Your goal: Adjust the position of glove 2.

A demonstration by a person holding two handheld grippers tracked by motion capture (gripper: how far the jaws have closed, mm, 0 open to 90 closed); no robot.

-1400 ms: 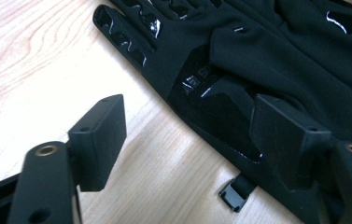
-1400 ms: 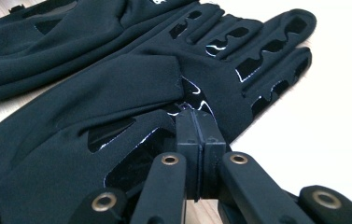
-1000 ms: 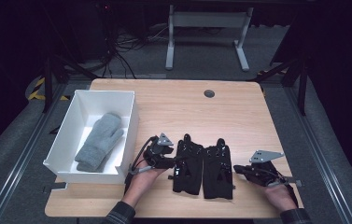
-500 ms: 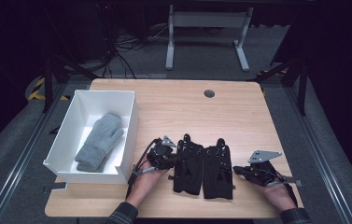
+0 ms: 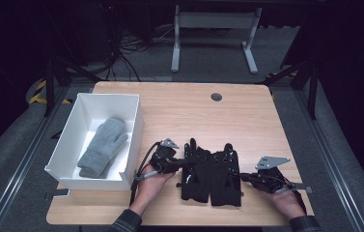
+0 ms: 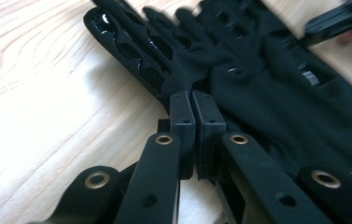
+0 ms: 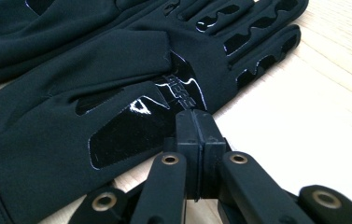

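A pair of black gloves (image 5: 211,176) lies side by side at the near middle of the desk (image 5: 247,121), fingers pointing away from the person, so their long axis runs front to back. The left tongs (image 5: 182,163) come in from the left and have just been closing; in the left gripper view they pinch the edge of the left glove (image 6: 239,79) near its thumb side. The right tongs (image 5: 246,177) meet the right glove (image 7: 117,79) from the right; their jaws stand together at its hem, with a thin fold seemingly between them. Each hand is nearest its own glove. A white bin (image 5: 68,145) holding a grey mitten (image 5: 103,146) stands to the left, so a move there would favour the left tongs.
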